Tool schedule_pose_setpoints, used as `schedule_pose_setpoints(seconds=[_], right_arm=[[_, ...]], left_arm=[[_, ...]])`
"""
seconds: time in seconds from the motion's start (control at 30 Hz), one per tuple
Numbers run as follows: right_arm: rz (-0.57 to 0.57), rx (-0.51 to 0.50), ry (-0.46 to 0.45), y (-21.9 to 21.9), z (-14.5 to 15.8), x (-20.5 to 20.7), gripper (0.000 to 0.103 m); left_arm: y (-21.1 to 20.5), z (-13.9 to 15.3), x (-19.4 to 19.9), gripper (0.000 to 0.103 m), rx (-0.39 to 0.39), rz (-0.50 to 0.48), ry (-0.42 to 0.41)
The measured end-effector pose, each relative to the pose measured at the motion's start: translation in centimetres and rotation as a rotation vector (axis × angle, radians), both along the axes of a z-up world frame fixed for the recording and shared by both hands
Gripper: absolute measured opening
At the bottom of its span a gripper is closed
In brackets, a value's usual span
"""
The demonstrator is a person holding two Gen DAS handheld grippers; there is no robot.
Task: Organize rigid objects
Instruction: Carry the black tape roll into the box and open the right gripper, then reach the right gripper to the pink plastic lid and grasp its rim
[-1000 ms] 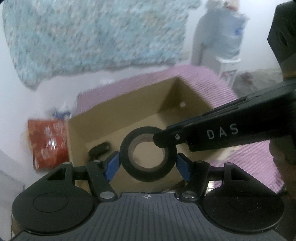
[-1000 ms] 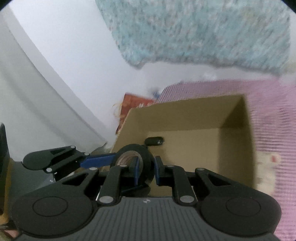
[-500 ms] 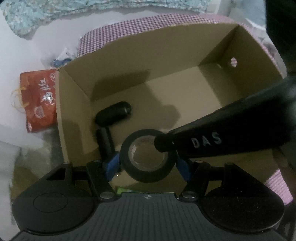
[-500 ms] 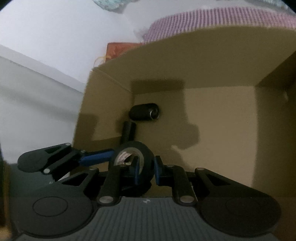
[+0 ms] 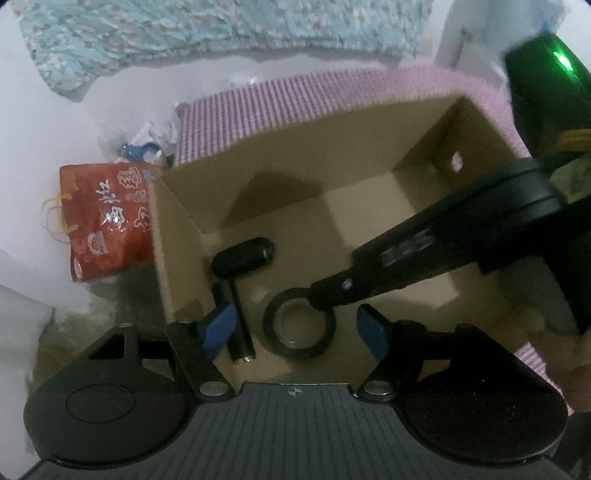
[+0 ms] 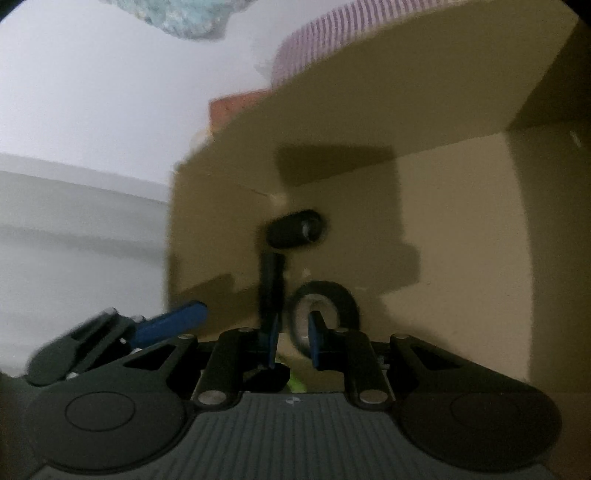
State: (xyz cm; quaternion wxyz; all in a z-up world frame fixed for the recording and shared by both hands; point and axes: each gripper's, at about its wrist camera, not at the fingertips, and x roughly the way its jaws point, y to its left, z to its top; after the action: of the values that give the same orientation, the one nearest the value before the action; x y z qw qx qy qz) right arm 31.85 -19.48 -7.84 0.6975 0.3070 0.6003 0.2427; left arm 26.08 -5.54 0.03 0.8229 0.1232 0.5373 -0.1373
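A black tape roll (image 5: pixel 300 325) lies on the floor of an open cardboard box (image 5: pixel 369 140); it also shows in the right wrist view (image 6: pixel 332 295). My left gripper (image 5: pixel 295 328) is open, its blue pads on either side of the roll and apart from it. My right gripper (image 6: pixel 292 338) is open with a narrow gap, just above the roll; its finger (image 5: pixel 388 273) reaches in from the right. A black cylinder (image 5: pixel 243 254) and a thin black stick (image 5: pixel 236 328) lie in the box's left part.
A red printed bag (image 5: pixel 107 218) lies left of the box. The box stands on a pink checked cloth (image 5: pixel 295 99). A light blue flowered fabric (image 5: pixel 184 33) hangs behind, on a white wall.
Both grippers held the tape roll over the box, then lowered it in. Now both have opened and the roll lies on the box floor. The right gripper has pulled back a little.
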Motion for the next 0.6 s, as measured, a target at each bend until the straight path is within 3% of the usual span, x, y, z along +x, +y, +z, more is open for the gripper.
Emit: schedule_pose_setpoints(seconds=[0.17,0.37,0.5,0.6], right_arm=[[-0.058,0.117,-0.083,-3.5,5.0,-3.2,0.019],[-0.16,0.242,-0.313,-9.5,12.2,-12.2,0.02],[-0.251,0.161,-0.433,-11.9,13.9,-19.0,0.022],[-0.283,0.065,-0.421,-12.3,13.0,-22.3,0.022]], left_arm=[[2.0,4.5,-3.2,0.073,-0.096,0.025,-0.109],[5.8,9.4,-9.0,0.074,-0.242,0.075,-0.246],[7.4,8.5,-12.7,0.074,-0.27,0.109,-0.286],[7.5,5.9,-14.7,0.074,-0.272,0.11,-0.257]])
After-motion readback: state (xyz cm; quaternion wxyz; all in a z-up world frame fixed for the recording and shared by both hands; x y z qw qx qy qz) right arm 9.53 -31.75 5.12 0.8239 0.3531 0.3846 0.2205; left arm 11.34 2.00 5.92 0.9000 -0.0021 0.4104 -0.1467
